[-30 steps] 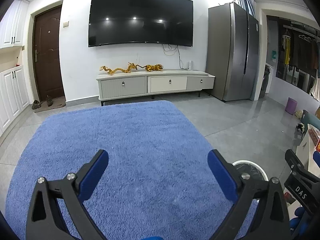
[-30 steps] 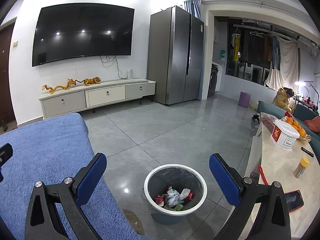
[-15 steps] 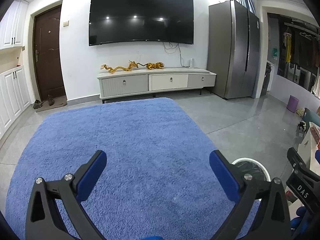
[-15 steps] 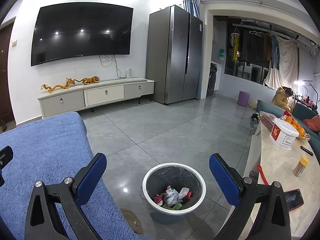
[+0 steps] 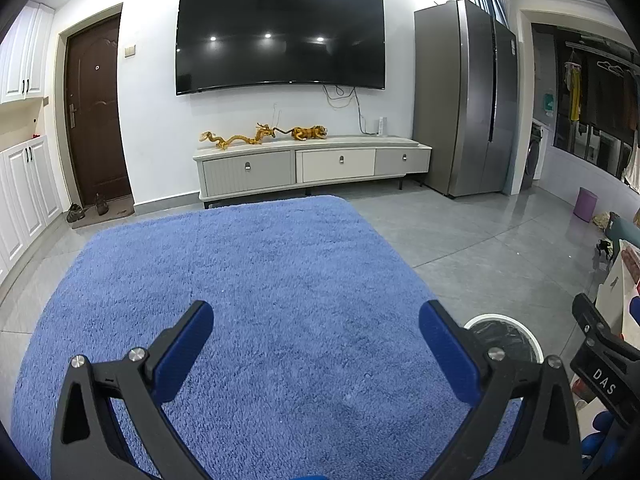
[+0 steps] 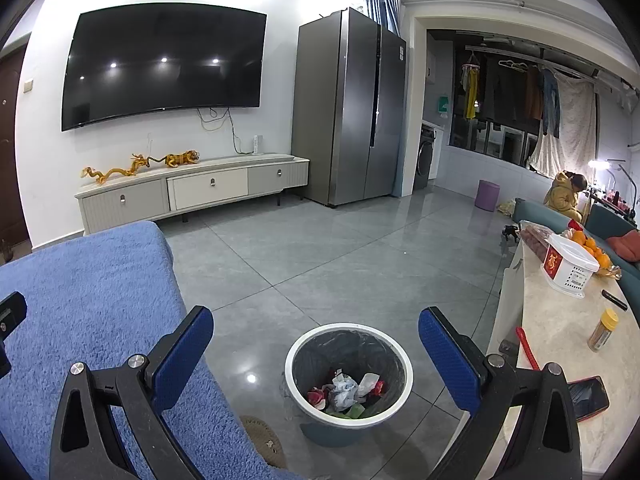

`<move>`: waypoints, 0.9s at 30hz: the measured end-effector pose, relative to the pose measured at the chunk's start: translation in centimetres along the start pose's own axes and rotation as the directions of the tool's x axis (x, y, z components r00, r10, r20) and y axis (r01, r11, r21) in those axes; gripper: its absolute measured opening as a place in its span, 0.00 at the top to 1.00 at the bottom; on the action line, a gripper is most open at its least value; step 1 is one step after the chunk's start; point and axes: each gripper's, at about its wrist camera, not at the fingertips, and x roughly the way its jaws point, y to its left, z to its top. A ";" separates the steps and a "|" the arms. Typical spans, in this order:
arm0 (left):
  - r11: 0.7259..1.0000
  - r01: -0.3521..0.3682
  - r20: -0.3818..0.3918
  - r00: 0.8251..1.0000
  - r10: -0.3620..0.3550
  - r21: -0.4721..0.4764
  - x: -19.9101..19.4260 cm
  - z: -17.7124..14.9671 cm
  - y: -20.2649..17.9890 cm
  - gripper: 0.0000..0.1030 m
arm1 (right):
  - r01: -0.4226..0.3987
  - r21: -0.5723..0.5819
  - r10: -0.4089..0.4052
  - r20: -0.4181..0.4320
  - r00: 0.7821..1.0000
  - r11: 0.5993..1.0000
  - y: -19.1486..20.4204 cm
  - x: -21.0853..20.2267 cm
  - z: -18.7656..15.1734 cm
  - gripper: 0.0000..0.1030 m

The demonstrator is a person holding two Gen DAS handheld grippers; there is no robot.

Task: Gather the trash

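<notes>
both grippers (image 5: 316, 330) (image 6: 316, 330) spread, empty | bin (image 6: 306, 344) between rug (image 5: 240, 280), table (image 6: 560, 332)

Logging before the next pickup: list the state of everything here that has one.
Left tongs: open, empty.
Right tongs: open, empty.
Bin: upright, uncovered, lined, holding trash.
TV: off.
Fridge: shut.
Drawers: shut.
Door: shut.
Phone: screen dark.

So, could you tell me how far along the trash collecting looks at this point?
Some trash already lies in the bin. Nothing is in hand: the left gripper and right gripper are both open and empty. No loose trash shows on the rug or floor, so what is left cannot be told.
</notes>
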 end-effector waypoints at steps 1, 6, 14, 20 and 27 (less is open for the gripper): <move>1.000 0.000 0.000 1.000 0.000 0.000 0.0 0.0 0.0 0.00 | 0.001 0.000 -0.001 0.000 1.000 1.000 0.0 0.0 0.0 0.00; 1.000 0.002 0.002 1.000 -0.002 0.004 -0.1 -0.1 -0.1 0.00 | 0.000 0.000 0.000 0.000 1.000 1.000 0.0 0.0 0.0 0.00; 1.000 0.004 0.005 1.000 -0.005 0.010 -0.3 -0.2 -0.4 0.00 | -0.001 0.002 0.001 0.000 1.000 1.000 0.0 0.0 0.0 0.00; 1.000 0.002 0.005 1.000 -0.002 0.010 -0.4 -0.1 -0.3 0.00 | -0.002 0.004 0.002 0.001 1.000 1.000 0.2 0.0 0.0 0.00; 1.000 0.006 0.007 1.000 -0.006 0.015 -0.5 -0.2 -0.5 0.00 | 0.001 0.009 -0.001 0.002 1.000 1.000 0.3 -0.1 -0.1 0.00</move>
